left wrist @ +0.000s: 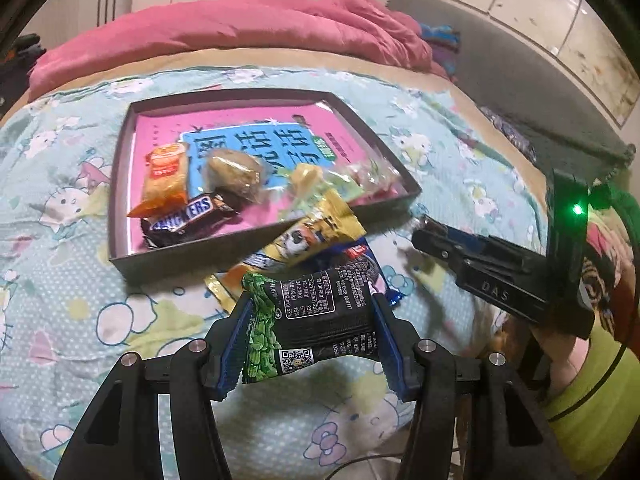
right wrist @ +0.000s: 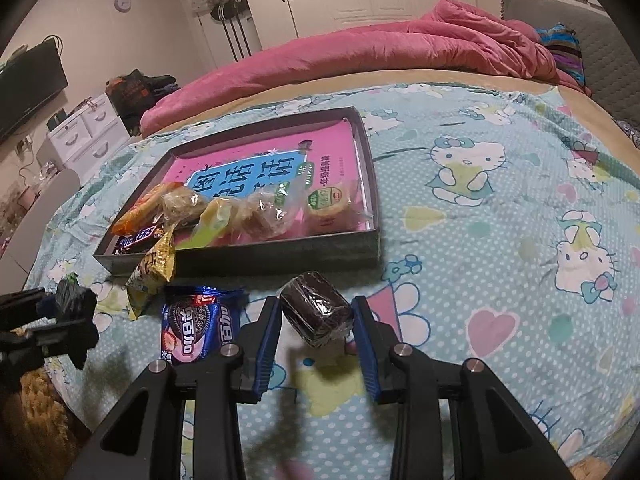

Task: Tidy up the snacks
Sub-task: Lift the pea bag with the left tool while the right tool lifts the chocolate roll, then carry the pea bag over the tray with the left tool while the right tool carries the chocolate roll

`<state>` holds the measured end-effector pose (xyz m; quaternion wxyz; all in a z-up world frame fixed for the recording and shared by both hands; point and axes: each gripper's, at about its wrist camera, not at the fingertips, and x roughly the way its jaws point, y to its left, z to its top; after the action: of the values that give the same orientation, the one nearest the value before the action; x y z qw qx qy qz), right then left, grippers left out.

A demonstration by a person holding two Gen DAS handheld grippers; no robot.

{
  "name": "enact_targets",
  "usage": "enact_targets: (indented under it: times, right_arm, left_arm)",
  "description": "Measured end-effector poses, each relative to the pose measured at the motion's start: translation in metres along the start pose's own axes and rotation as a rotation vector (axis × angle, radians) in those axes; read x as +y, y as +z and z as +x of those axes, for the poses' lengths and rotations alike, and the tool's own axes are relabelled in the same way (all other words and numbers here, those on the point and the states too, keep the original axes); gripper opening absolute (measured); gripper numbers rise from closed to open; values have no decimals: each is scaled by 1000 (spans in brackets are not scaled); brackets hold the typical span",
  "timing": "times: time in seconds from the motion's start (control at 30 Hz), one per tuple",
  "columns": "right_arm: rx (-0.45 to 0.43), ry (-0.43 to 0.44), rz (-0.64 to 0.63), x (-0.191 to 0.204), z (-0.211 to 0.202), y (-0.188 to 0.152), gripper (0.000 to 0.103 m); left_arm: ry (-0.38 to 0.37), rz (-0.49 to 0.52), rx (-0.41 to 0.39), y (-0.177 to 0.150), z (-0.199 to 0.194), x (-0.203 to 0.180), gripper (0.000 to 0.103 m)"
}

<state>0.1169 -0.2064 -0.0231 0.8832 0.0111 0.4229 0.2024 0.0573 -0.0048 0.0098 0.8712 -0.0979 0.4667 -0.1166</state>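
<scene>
Currently, in the left wrist view, the left claw [left wrist: 312, 328] is clenched on a green-and-black packet [left wrist: 312, 320], with both blue pads [left wrist: 234, 344] pressing its sides. The packet hangs above the bed [left wrist: 72, 312], near the tray [left wrist: 256, 242] but not over it. Inside the tray lie an orange packet [left wrist: 164, 178], a Snickers bar [left wrist: 188, 216], a round pastry [left wrist: 234, 170] and several clear-wrapped sweets [left wrist: 352, 178], all resting on a pink book [left wrist: 248, 128] that lines the bottom. A yellow packet [left wrist: 304, 236] leans over the near tray wall, partly in and partly out. A blue packet [left wrist: 360, 264] lies on the bed beneath it, outside the tray. At the right, the right claw [left wrist: 424, 236] is seen side-on; its grip cannot be judged from this view.

In the right wrist view, the right claw [right wrist: 316, 320] is clenched on a dark round cake [right wrist: 316, 312] in clear wrap, raised above the bed [right wrist: 500, 208] just near of the tray [right wrist: 320, 250]. The blue packet [right wrist: 192, 328], an Oreo pack, lies on the bed to the left of this claw. The yellow packet [right wrist: 154, 268] rests against the tray's near left corner. The left claw [right wrist: 74, 308] shows at the far left edge with the green-and-black packet [right wrist: 74, 298] in it.

Assessment: the task appears more than half done. About six or seven snacks are already in the tray. Four remain: the two held items, the Oreo pack on the bed, and the yellow packet, which still needs seating fully inside.
</scene>
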Motion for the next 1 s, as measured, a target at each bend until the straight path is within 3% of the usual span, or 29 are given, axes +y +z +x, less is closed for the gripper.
enact_targets:
  times: [0.47,1.0]
  right_arm:
    - [-62,41,-12,16,-16,18,37]
    - [-100,43,-34,28,-19,35,37]
  left_arm:
    - [42,-61,-134,16,-28,29,58]
    - [71,-91,-197,30,-34,51,58]
